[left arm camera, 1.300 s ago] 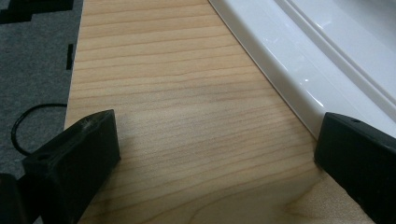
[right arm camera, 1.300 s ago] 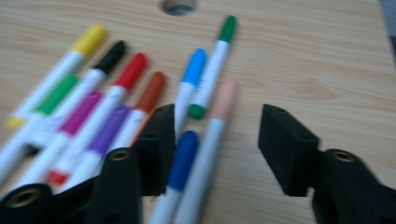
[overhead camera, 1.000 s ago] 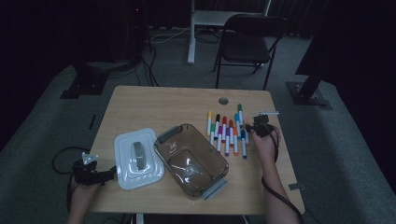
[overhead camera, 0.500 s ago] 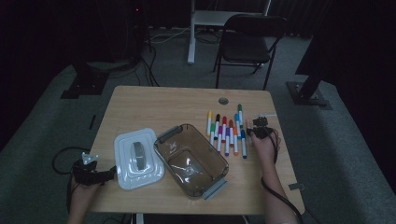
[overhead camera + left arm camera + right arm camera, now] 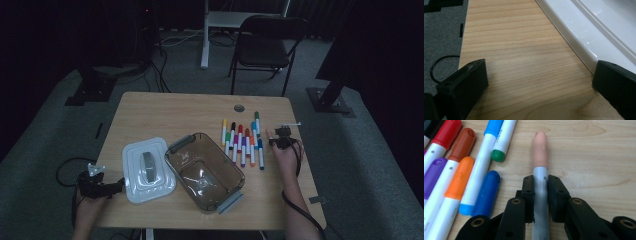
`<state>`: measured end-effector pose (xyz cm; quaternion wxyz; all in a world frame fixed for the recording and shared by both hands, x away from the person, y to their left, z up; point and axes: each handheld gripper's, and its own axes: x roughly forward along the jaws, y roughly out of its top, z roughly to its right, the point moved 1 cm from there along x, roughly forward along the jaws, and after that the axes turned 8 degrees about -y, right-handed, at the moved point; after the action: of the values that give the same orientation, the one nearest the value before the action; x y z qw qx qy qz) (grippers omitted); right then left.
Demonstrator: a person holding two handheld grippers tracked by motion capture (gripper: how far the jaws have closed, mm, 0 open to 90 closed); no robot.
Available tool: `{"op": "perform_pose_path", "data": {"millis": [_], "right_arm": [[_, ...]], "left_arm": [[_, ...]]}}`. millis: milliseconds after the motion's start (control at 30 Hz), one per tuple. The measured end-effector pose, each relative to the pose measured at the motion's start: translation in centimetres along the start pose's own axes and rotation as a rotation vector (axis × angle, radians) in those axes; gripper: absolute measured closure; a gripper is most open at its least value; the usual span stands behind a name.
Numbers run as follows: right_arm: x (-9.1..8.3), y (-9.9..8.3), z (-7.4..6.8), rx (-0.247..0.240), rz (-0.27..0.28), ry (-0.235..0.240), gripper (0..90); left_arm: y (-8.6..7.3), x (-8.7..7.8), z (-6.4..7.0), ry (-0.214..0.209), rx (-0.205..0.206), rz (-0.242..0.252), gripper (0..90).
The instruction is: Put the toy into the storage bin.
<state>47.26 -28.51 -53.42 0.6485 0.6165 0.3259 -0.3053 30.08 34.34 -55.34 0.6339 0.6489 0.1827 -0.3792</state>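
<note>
I see a wooden table (image 5: pixel 170 115) with a dark room around it. My right gripper (image 5: pixel 540 195) is near the right edge of the table, and its two black jaws are squeezed tight on a marker with a peach cap (image 5: pixel 540 150). The cap sticks out past the jaws and the grey-white body runs back between them. In the high view that gripper (image 5: pixel 281 139) sits just to the right of a row of markers (image 5: pixel 242 140) that lie side by side on the table. From the right gripper view I can pick out a blue-capped marker (image 5: pixel 486 192), an orange one (image 5: pixel 461 178), a brown one (image 5: pixel 461 143), a red one (image 5: pixel 446 131), a purple one (image 5: pixel 434 173) and one with a green end (image 5: pixel 498 155). The peach marker is apart from them, with bare wood in between. My left gripper (image 5: pixel 539 80) is at the near left corner of the table, and its jaws are spread wide with nothing between them but wood. Its right jaw is just beside the rim of a white lid (image 5: pixel 584 32). In the high view the white lid (image 5: pixel 147 170) lies flat near the front edge, and the left gripper (image 5: pixel 100 186) is just to its left. A clear brown box (image 5: pixel 205 172) sits right next to the lid, near the middle of the front edge. A black chair (image 5: pixel 265 45) stands on the floor beyond the far edge.
</note>
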Motion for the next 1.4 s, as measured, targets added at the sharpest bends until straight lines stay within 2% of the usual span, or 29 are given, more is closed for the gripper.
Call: {"op": "perform_pose_path", "data": {"millis": [233, 267, 400, 433, 600, 767, 933, 967, 1067, 1133, 1200, 1400], "right_arm": [[-1.2, 0.0, 0.2, 0.015, 0.013, 0.024, 76.8], [-2.5, 0.2, 0.2, 0.019, 0.033, 0.027, 76.9], [-3.9, 0.4, 0.1, 0.017, 0.048, 0.03, 76.9], [-4.8, 0.5, -0.1, 0.023, 0.063, 0.061, 76.9], [-7.2, 0.8, -1.2, 0.005, 0.112, 0.123, 76.9], [-10.2, 1.4, -3.0, -0.026, 0.164, 0.192, 76.9], [-13.7, 1.7, -5.3, -0.078, 0.22, 0.252, 76.9], [-13.7, 1.7, -5.3, -0.078, 0.22, 0.252, 76.9], [-15.9, 1.7, -7.1, -0.114, 0.25, 0.291, 76.9], [-16.8, 1.5, -7.9, -0.12, 0.262, 0.325, 76.9], [-17.9, 1.4, -9.2, -0.149, 0.277, 0.357, 76.9], [-19.3, 1.1, -12.1, -0.202, 0.286, 0.422, 76.9]], "left_arm": [[0.0, 0.0, 0.0, 0.0, 0.0, 0.0, 0.6], [0.0, 0.0, 0.0, 0.0, 0.0, 0.0, 0.6], [0.0, 0.0, 0.0, 0.0, -0.001, 0.001, 0.6], [0.0, 0.0, 0.0, 0.0, 0.0, 0.0, 0.6], [0.0, 0.0, 0.0, 0.0, 0.0, 0.0, 0.6], [0.0, 0.0, 0.0, 0.0, -0.001, 0.001, 0.6], [0.0, 0.0, 0.0, 0.0, 0.0, 0.0, 0.6], [0.0, 0.0, 0.0, 0.0, 0.0, 0.0, 0.6], [0.0, 0.0, 0.0, 0.001, -0.001, 0.002, 0.6], [0.0, 0.0, 0.0, 0.001, 0.0, 0.002, 0.6], [0.0, 0.0, 0.0, 0.001, 0.0, 0.002, 0.6], [0.0, 0.0, 0.0, 0.001, 0.0, 0.002, 0.6]]}}
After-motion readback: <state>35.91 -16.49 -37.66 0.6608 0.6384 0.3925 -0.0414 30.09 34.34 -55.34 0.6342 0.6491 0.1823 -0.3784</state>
